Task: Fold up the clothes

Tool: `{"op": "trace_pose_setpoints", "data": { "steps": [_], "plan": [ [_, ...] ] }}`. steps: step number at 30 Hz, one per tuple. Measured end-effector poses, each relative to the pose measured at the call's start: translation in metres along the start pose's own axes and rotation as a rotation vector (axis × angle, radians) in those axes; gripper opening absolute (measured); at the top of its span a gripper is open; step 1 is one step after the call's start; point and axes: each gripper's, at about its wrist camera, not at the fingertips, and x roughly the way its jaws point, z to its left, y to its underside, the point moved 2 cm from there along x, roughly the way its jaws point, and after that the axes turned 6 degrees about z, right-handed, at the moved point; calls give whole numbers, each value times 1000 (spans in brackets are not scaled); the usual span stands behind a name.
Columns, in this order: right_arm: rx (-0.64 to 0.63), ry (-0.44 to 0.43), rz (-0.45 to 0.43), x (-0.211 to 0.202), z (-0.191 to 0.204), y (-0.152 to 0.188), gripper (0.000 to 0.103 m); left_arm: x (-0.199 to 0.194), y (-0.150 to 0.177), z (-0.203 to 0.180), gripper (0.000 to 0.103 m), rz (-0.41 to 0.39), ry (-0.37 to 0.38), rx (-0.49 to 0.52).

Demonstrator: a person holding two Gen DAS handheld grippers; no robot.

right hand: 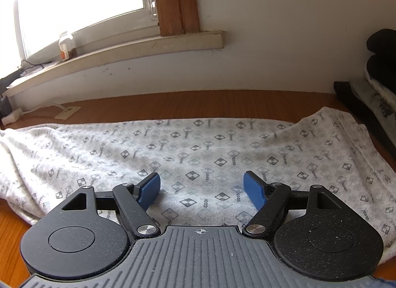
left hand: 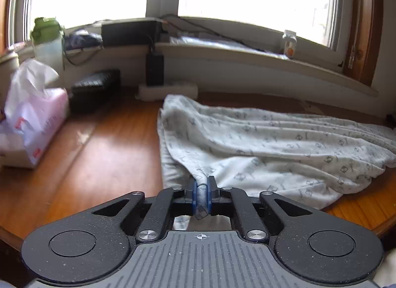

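Observation:
A white garment with a small grey checked print point(left hand: 272, 144) lies rumpled on the wooden table point(left hand: 104, 144), stretching away to the right. My left gripper point(left hand: 203, 186) is shut on a pinched fold of its near edge, cloth bunched between the blue pads. In the right wrist view the same garment point(right hand: 198, 149) lies spread flat across the table. My right gripper point(right hand: 201, 186) hovers just over it, jaws wide apart, with nothing pressed between the blue fingertips point(right hand: 151, 189).
A pink tissue pack in plastic point(left hand: 34, 119), a green-lidded bottle point(left hand: 47, 40) and black boxes point(left hand: 96, 87) stand at the left. A white power strip point(left hand: 168, 91) lies below the windowsill point(left hand: 247, 57). Dark folded clothes point(right hand: 376, 94) are stacked at the far right.

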Motion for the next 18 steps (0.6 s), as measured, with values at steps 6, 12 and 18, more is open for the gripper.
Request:
{"op": "trace_pose_setpoints", "data": {
  "steps": [6,12,18],
  "plan": [
    [-9,-3,3,1,-1,-1,74,-17,20,30,14,88,1,-42],
    [-22,4,4,1,-1,-1,75,-29,0,27,65,0,-31,-63],
    [-26,-9,-19,-3,0,-1,78,-5,-22,-10,77,-23,34,0]
  ]
}}
